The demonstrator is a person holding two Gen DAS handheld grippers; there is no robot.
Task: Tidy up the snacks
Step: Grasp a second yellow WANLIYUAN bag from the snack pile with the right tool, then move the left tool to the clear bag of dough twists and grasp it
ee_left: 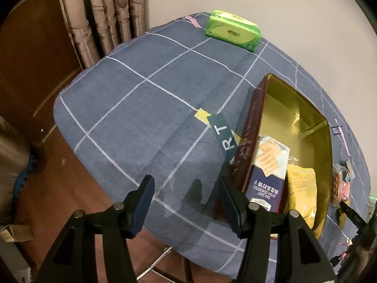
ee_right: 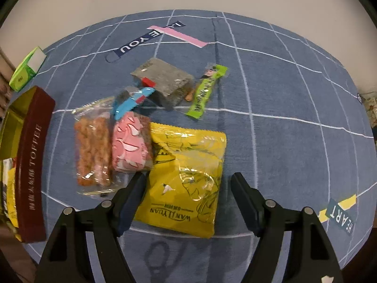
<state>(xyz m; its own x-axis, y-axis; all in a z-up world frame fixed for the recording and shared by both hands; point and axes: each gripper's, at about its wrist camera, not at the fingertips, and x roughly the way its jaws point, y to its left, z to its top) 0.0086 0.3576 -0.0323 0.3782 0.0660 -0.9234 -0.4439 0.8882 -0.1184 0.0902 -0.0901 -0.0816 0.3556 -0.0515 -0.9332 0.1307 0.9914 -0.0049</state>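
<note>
Snacks lie heaped on the blue checked cloth (ee_right: pixel 282 82) under my right gripper (ee_right: pixel 188 184) — jaws apart, empty, straddling the near end of the yellow packet (ee_right: pixel 188 165). Beside it sit a pink packet (ee_right: pixel 129 146) and a clear bag (ee_right: pixel 93 151). My left gripper (ee_left: pixel 186 195), also spread and empty, hovers just left of the toffee tin (ee_left: pixel 313 122) — a blue box (ee_left: pixel 266 188) inside.

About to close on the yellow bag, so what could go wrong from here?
The right gripper is open over the yellow bag, and its left finger sits close to the pink packet and clear bag; it may snag them. The glossy bag may also slip.
</note>
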